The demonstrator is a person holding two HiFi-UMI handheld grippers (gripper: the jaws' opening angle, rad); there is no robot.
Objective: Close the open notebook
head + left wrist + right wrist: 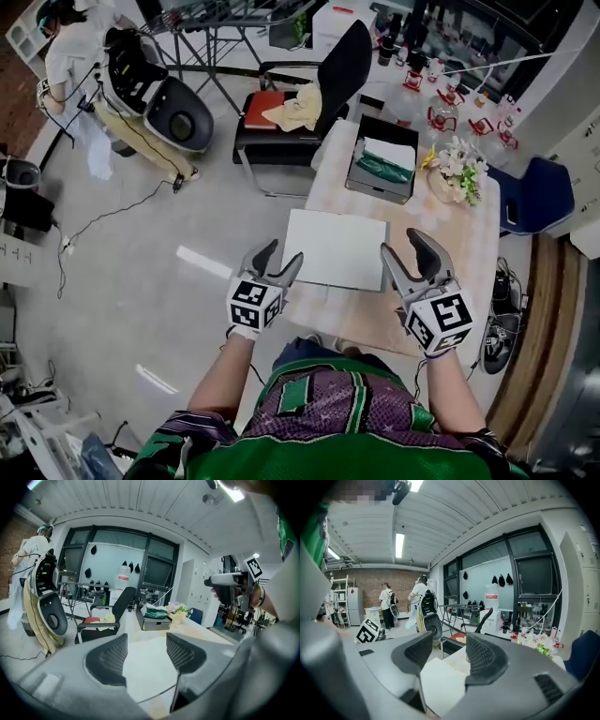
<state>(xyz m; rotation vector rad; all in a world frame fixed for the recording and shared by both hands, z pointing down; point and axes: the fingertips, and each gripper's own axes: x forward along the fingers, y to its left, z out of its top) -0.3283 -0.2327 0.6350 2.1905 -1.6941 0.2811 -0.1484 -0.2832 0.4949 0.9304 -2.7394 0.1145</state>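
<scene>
In the head view, the notebook (336, 248) lies flat on the light surface (370, 314) as a white rectangle. From here I cannot tell if it is open or closed. The left gripper (281, 255) is at the near left corner of the notebook, and the right gripper (403, 246) is just beside its right edge. Neither one holds it. Behind the notebook stand a dark box (382, 169) with something green inside and a bunch of flowers (457, 169). A black chair (309, 94) is at the far end of the surface, and a person (75, 56) stands well apart on the floor.

In the left gripper view, the two fingers (108, 658) are spread wide with nothing between them. The white page is seen below, through the gap.

In the right gripper view, the fingers are also spread and empty. The white notebook lies under and in front of them, and its corner points toward the camera.
</scene>
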